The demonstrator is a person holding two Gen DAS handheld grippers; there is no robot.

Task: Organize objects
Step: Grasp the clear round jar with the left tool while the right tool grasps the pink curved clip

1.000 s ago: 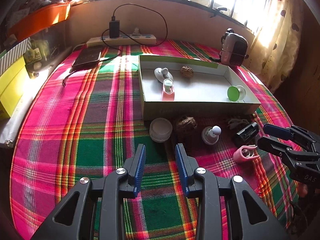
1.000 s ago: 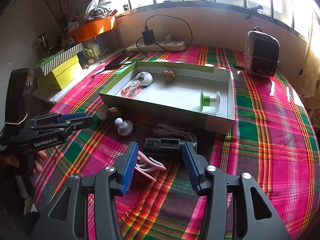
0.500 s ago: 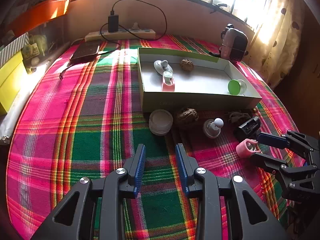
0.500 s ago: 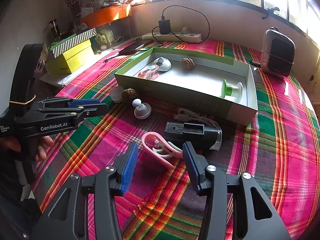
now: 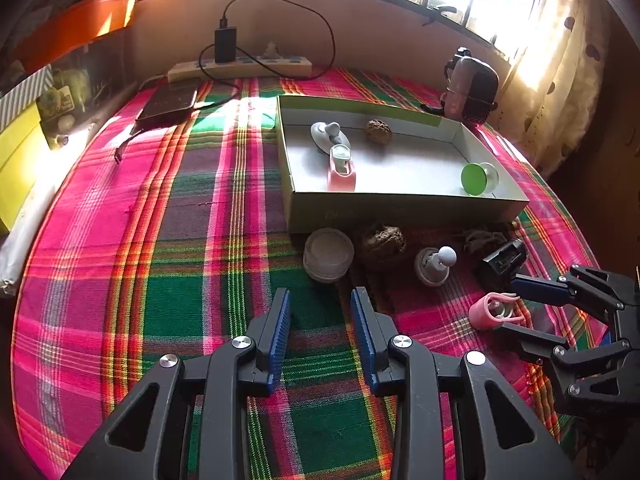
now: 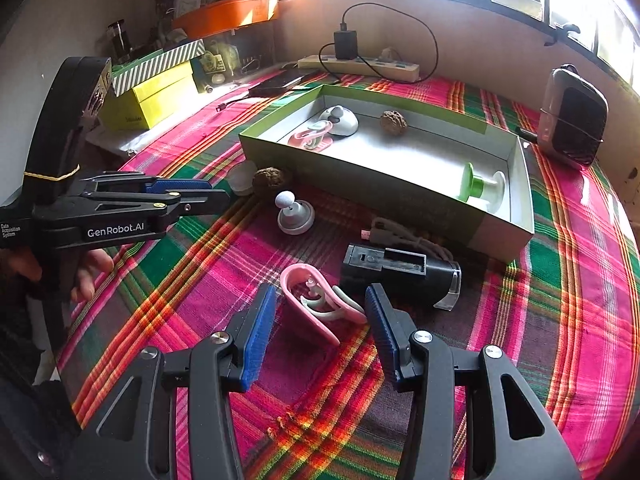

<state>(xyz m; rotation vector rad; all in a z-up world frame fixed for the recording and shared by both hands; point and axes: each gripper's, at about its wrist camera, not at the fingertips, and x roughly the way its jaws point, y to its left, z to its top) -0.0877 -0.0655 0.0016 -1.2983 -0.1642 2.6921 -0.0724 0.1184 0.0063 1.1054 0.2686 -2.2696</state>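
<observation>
The right gripper (image 6: 320, 320) is hovering with jaws open on either side of a pink clip (image 6: 316, 304) lying on the plaid tabletop (image 6: 560, 320), not yet closing on it. The left gripper (image 5: 320, 332) is waiting with jaws open and empty. Two walnuts are showing, one in the box (image 5: 400, 208) and one (image 5: 382, 238) outside; two grey knobs, one (image 5: 434, 266) outside; two pink clips, one boxed (image 5: 341, 166). One green spool (image 5: 478, 178) is sitting in the box, one black device (image 6: 400, 272) beside the clip.
</observation>
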